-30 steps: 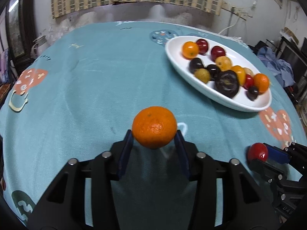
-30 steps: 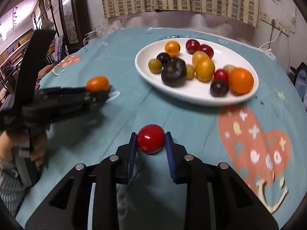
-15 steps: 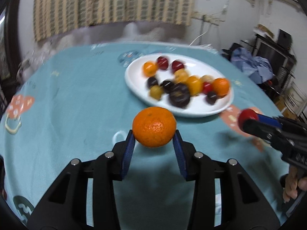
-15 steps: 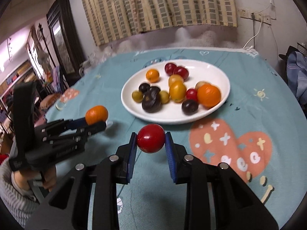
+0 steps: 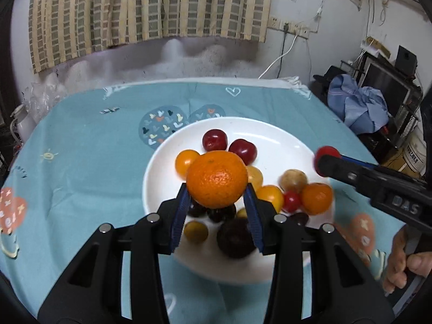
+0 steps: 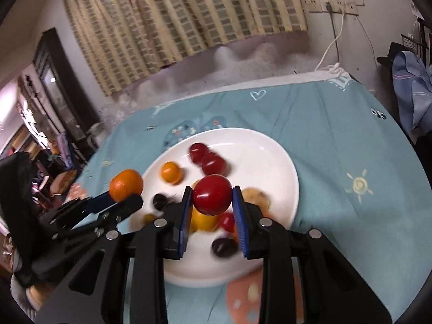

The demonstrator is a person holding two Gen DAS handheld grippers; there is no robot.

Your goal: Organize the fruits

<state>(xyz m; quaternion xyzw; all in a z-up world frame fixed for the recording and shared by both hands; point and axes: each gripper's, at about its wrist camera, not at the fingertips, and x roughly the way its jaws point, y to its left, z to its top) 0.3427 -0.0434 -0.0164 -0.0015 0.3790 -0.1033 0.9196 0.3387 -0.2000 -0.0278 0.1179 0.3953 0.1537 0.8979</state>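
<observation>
Already heaped fruits (image 5: pixel 270 194) crowd the white plate (image 5: pixel 272 140) beneath both tools.

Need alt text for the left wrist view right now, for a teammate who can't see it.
The left gripper clamps an orange mandarin above a white plate of mixed small fruits on a teal tablecloth. At right, the right gripper holds a red fruit.

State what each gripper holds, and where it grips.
Left gripper: orange mandarin, pinched at its sides. Right gripper: red tomato, pinched at its sides.
</observation>
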